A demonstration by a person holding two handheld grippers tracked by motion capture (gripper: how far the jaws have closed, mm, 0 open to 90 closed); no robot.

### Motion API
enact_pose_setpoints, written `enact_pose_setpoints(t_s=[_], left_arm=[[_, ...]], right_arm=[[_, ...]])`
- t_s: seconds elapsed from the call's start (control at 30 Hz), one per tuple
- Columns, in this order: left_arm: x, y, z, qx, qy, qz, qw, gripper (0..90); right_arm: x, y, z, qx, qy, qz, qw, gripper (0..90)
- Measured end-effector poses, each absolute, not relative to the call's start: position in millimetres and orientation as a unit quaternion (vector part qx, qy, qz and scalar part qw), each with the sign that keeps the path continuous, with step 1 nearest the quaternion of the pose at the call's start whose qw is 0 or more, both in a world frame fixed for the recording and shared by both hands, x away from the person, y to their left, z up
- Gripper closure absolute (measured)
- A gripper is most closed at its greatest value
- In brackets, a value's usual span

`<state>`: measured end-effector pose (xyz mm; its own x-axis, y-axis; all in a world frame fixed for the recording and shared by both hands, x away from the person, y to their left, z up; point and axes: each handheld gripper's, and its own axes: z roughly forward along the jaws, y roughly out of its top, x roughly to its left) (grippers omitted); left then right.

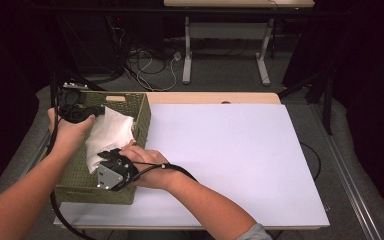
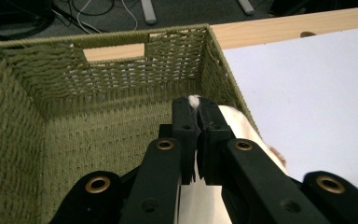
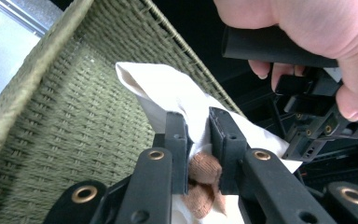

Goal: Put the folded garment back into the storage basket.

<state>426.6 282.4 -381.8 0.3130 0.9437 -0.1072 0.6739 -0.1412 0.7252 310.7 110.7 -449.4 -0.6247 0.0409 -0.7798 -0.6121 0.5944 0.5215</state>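
At left edge of worktop [image 1: 240,150], over green woven basket [image 1: 140,117]: left claw [image 1: 99,112] and right claw [image 1: 111,152] both clamped on white cloth [image 1: 111,132]. Step: lowering cloth in. Next: spread claws, release.

A lab or recording studio: black curtains [image 1: 365,75] flank a white-topped desk [image 1: 230,160], cables [image 1: 150,62] tangle on grey carpet beyond its far edge.
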Motion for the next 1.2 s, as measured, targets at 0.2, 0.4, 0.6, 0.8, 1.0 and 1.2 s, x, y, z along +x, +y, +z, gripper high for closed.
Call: enact_pose_setpoints(t_s=[0.2, 0.4, 0.6, 0.8, 1.0, 1.2], left_arm=[[434.3, 280.0, -393.6, 0.733, 0.556, 0.185, 0.345, 86.8], [445.7, 277.4, -401.9, 0.739, 0.559, 0.172, 0.335, 86.8], [457.1, 279.0, -409.1, 0.737, 0.563, 0.175, 0.330, 86.8], [465.7, 280.1, -410.4, 0.736, 0.566, 0.170, 0.331, 86.8], [473.7, 279.6, -411.3, 0.739, 0.564, 0.175, 0.324, 86.8], [481.2, 280.0, -415.5, 0.736, 0.572, 0.171, 0.319, 86.8]], right_arm=[[317.1, 114.1, -458.5, -0.173, 0.809, 0.408, 0.386, 78.8], [323.9, 117.5, -468.2, -0.161, 0.818, 0.408, 0.372, 78.8], [329.8, 121.1, -473.9, -0.157, 0.823, 0.404, 0.367, 78.7], [335.6, 122.6, -477.6, -0.138, 0.827, 0.411, 0.357, 78.7], [337.1, 125.7, -480.4, -0.136, 0.833, 0.410, 0.345, 78.7], [339.0, 126.7, -481.5, -0.137, 0.841, 0.404, 0.334, 78.7]])
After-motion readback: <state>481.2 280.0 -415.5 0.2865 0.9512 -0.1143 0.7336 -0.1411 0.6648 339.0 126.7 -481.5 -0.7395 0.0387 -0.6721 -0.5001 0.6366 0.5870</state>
